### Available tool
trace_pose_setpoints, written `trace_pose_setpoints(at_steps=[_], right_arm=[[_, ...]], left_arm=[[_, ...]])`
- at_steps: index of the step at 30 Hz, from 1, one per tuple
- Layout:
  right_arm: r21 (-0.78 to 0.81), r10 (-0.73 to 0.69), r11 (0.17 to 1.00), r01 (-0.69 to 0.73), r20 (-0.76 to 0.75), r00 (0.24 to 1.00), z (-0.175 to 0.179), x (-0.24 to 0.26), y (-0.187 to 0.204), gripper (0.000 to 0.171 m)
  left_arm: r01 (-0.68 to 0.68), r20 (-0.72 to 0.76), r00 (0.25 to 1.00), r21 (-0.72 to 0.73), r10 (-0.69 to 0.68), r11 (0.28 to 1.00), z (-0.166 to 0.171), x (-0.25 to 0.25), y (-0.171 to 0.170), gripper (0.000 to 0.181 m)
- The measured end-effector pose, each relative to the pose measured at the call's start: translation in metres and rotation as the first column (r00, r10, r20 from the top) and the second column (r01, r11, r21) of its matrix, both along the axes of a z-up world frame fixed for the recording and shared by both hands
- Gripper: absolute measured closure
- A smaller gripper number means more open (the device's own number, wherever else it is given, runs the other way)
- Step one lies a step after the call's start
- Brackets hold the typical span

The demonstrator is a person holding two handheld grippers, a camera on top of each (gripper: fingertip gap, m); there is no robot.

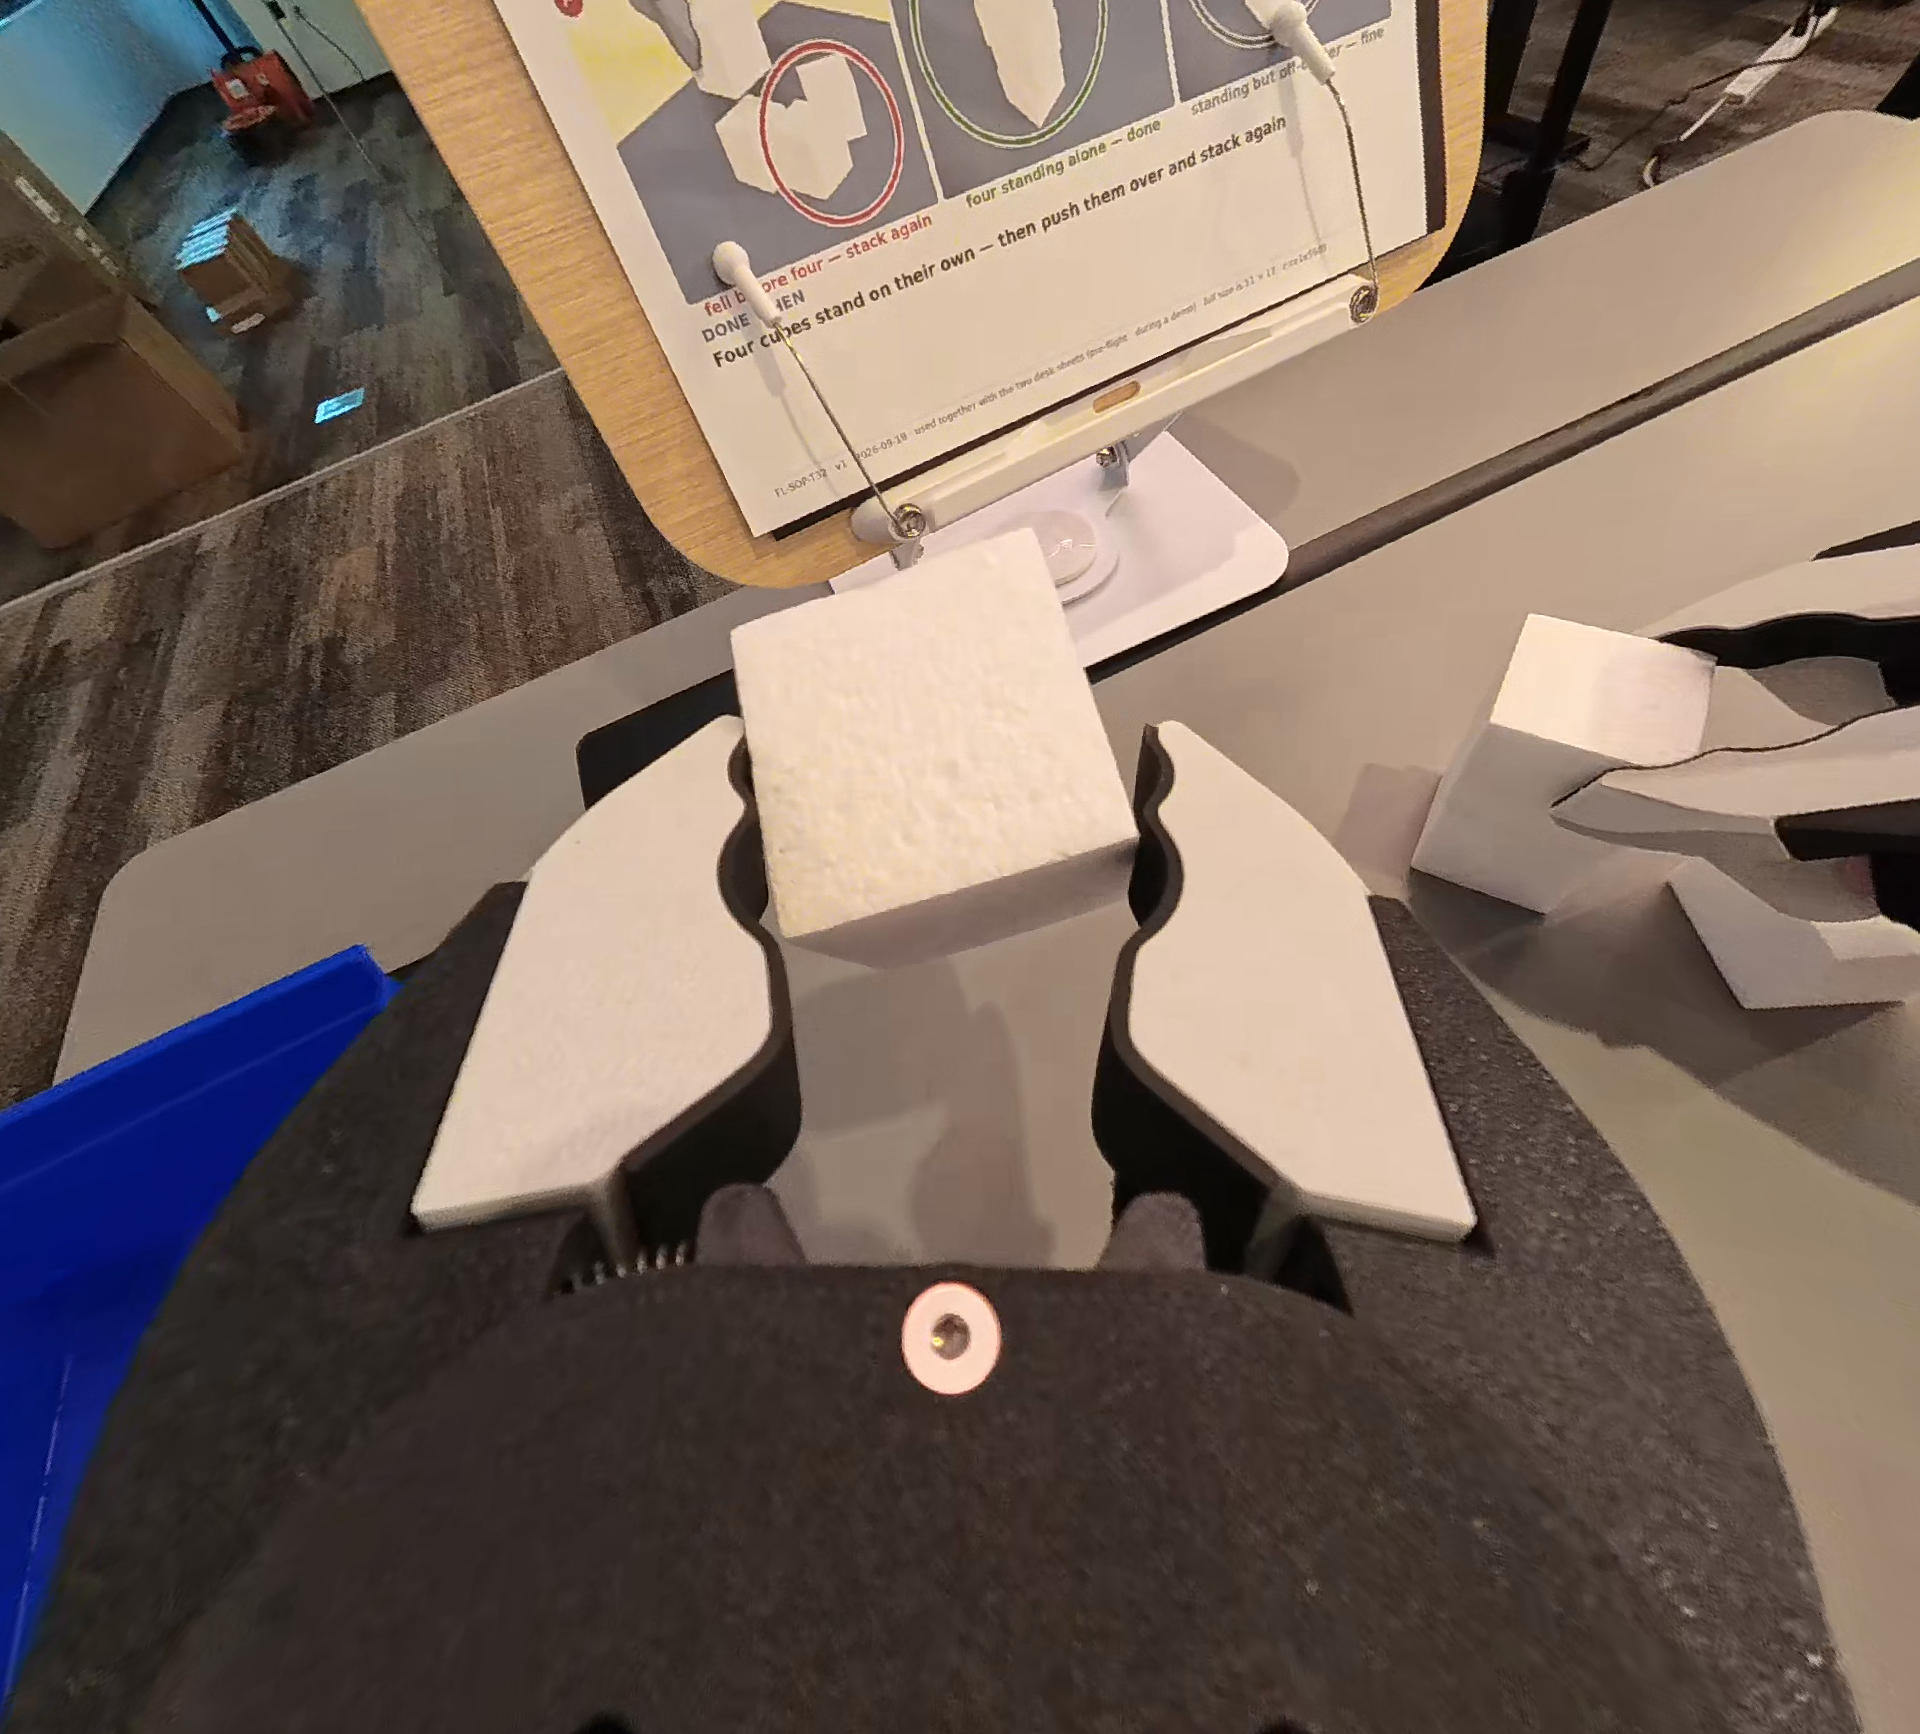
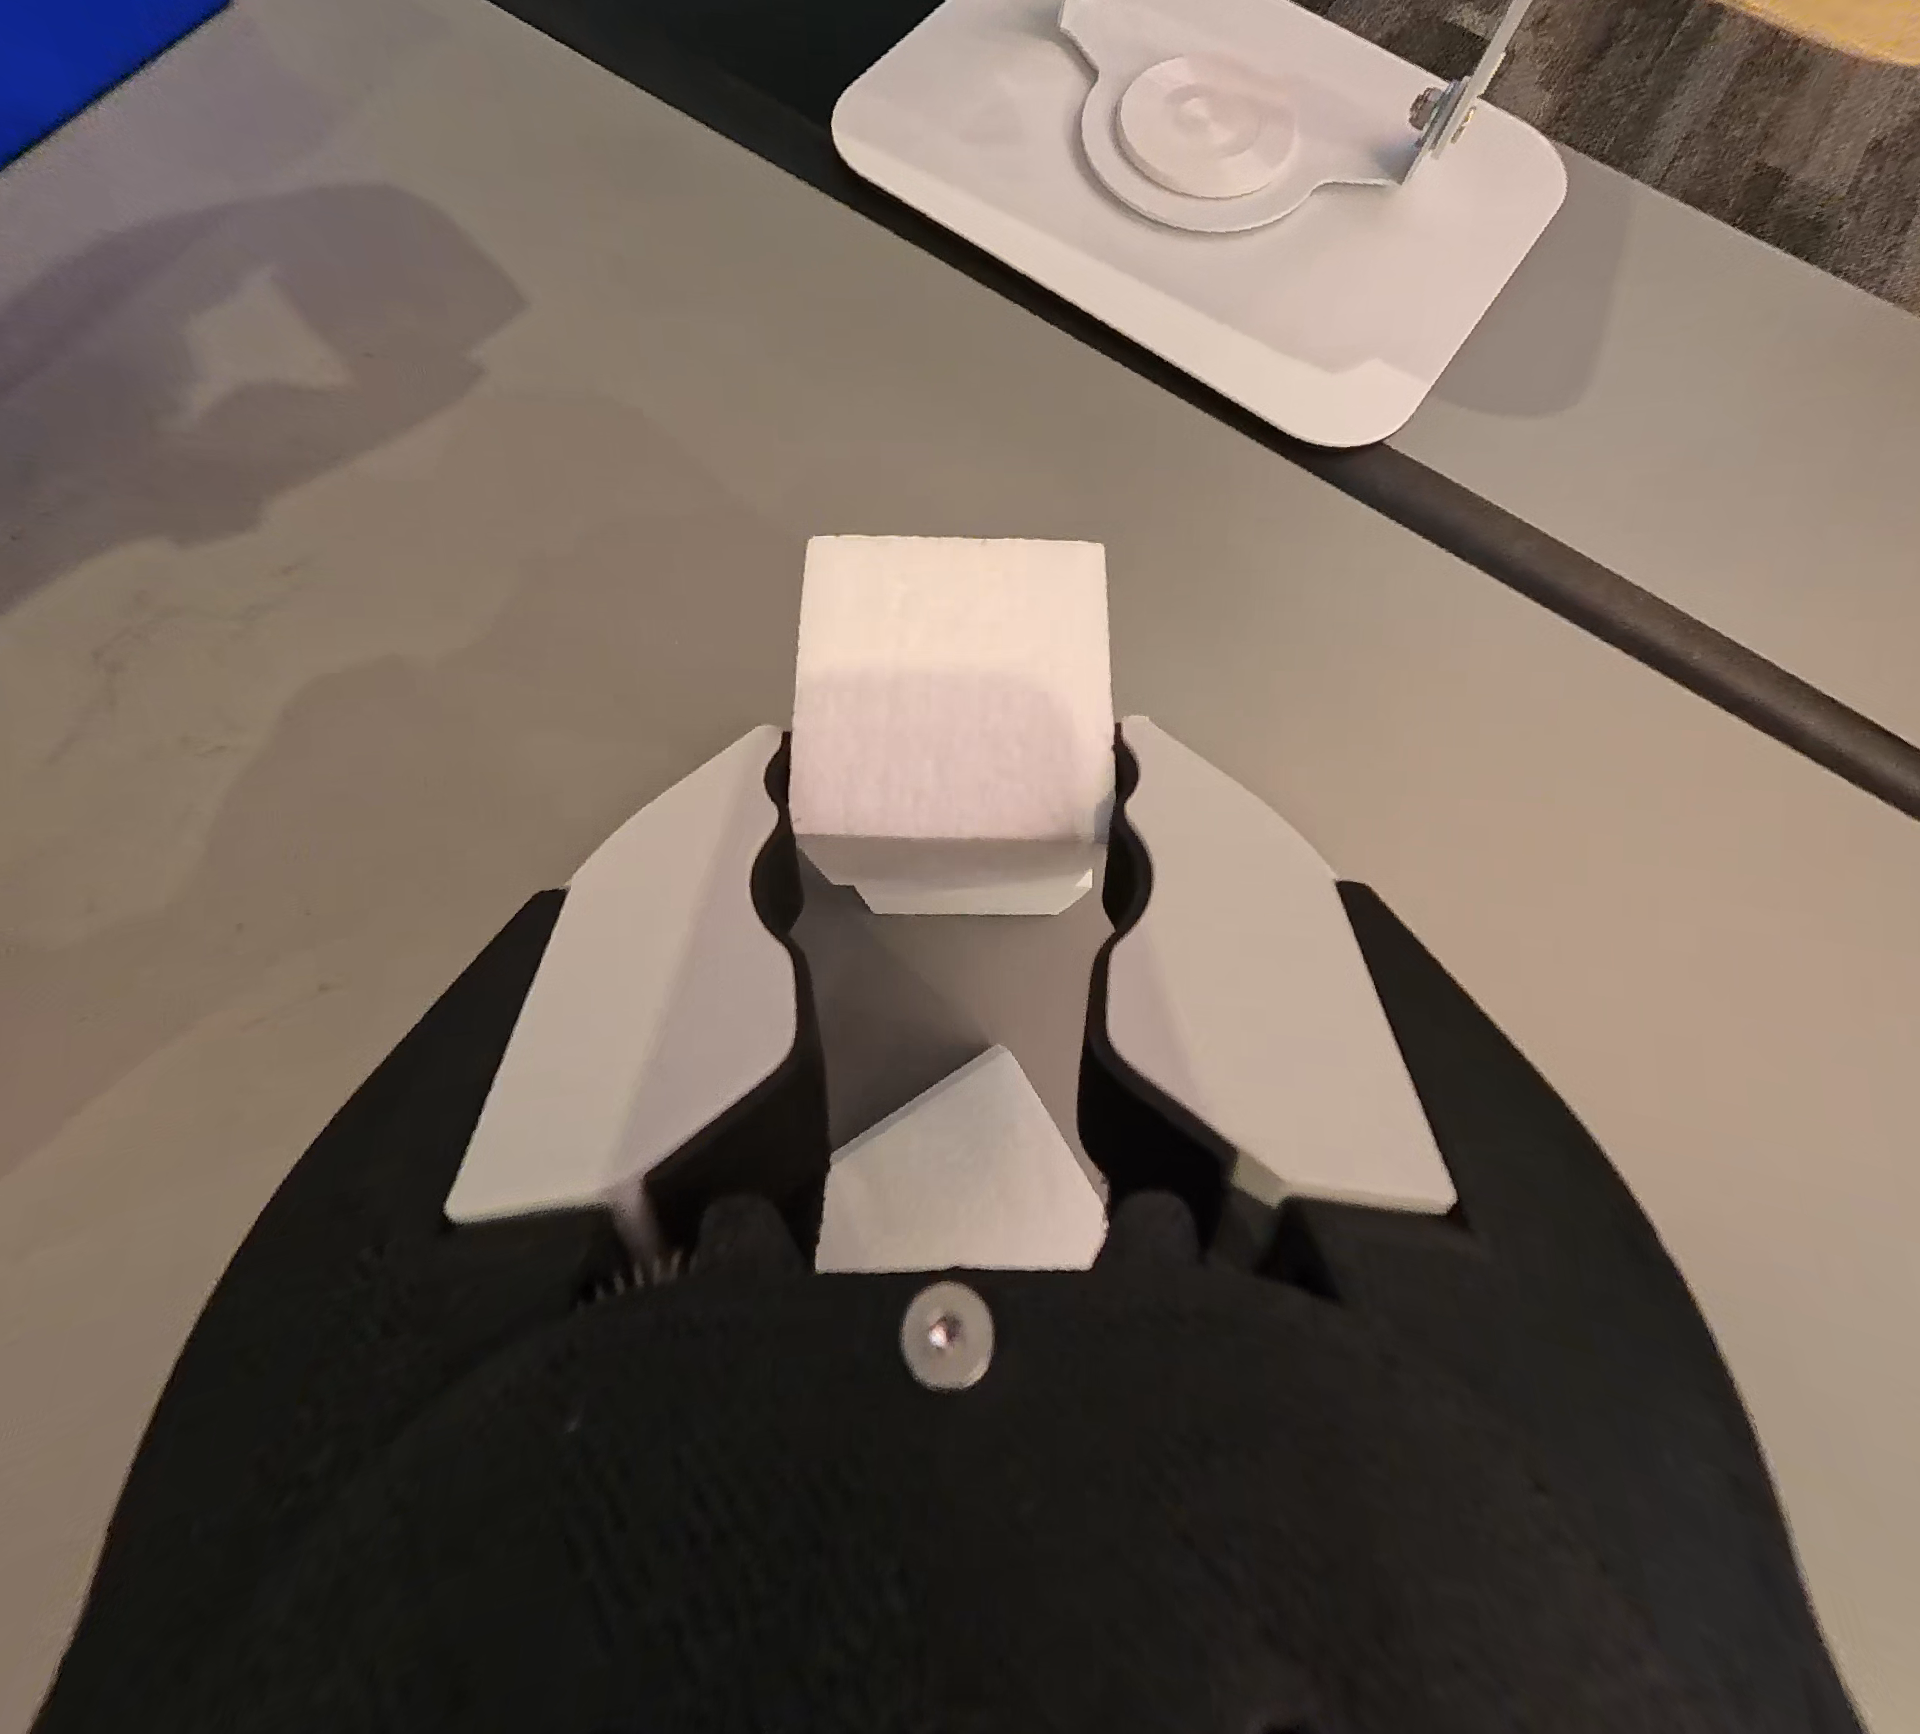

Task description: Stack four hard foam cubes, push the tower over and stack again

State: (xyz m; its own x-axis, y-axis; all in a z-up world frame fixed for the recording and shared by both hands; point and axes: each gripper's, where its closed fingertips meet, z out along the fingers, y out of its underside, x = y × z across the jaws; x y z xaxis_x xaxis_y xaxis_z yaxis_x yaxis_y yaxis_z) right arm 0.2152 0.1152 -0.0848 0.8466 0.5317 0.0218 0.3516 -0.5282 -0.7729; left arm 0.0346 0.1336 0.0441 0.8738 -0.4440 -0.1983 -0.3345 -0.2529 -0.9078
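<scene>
**Both claws pinching a foam cube above the grey table**

Nearest in the left wrist view, the left gripper [image 1: 940,811] pinches a white foam cube [image 1: 930,749] between its two pale fingers [image 1: 623,988]. The cube is tilted, and its near lower edge hangs clear of the grey table [image 1: 260,853], with a shadow under it. A blue bin [image 1: 156,1217] sits at the lower left, beside the gripper's black body.

To the right in the same view, the right gripper [image 1: 1621,749] comes in from the edge and clamps a second cube [image 1: 1558,749]. Just below it a third cube [image 1: 1777,946] lies on the table, partly hidden by the fingers.

The right wrist view shows that grip from close up: the right gripper [image 2: 951,801] holds the second cube [image 2: 951,728] at its fingertips, both fingers pressed against the cube's sides. Directly beneath it the edge of another cube [image 2: 971,889] peeks out; whether the two touch cannot be told. Nearer the camera, between the finger bases, the third cube [image 2: 956,1175] shows one corner.

Farther off, the white base of a stand [image 2: 1195,157] rests at the table's far edge. It carries a wooden board [image 1: 520,74] with a printed instruction sheet [image 1: 987,126]. Beyond lies carpeted floor [image 1: 364,250] with cardboard boxes [image 1: 94,396].
</scene>
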Motion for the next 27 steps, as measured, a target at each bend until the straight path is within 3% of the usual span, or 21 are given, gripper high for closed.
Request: trace_pose_setpoints(at_steps=[6, 11, 13, 18, 21, 27], right_arm=[[0.070, 0.066, 0.996, -0.059, -0.096, 0.993, 0.030, 0.000, -0.007, 0.105], [0.112, 0.128, 0.988, -0.111, -0.158, 0.979, 0.063, 0.055, -0.020, 0.099], [0.103, 0.116, 0.990, -0.098, -0.176, 0.978, 0.060, 0.091, -0.022, 0.099], [0.060, 0.035, 0.998, -0.016, -0.345, 0.938, 0.043, 0.157, -0.027, 0.099], [0.031, 0.003, 0.999, 0.011, -0.411, 0.912, 0.034, 0.173, -0.026, 0.099], [0.007, -0.018, 1.000, 0.022, -0.381, 0.924, 0.024, 0.181, -0.022, 0.099]], left_arm=[[0.048, 0.007, 0.999, 0.003, -0.048, 0.999, 0.003, 0.017, -0.007, 0.112], [0.283, 0.079, 0.956, 0.001, -0.282, 0.959, 0.003, 0.085, -0.027, 0.112], [0.404, 0.086, 0.912, -0.036, -0.400, 0.914, -0.007, 0.118, -0.038, 0.113], [0.460, -0.042, 0.882, -0.136, -0.469, 0.877, -0.042, 0.158, -0.033, 0.113], [0.462, -0.103, 0.867, -0.195, -0.487, 0.865, -0.055, 0.168, -0.030, 0.113], [0.499, -0.147, 0.836, -0.200, -0.529, 0.843, -0.057, 0.186, -0.030, 0.113]])
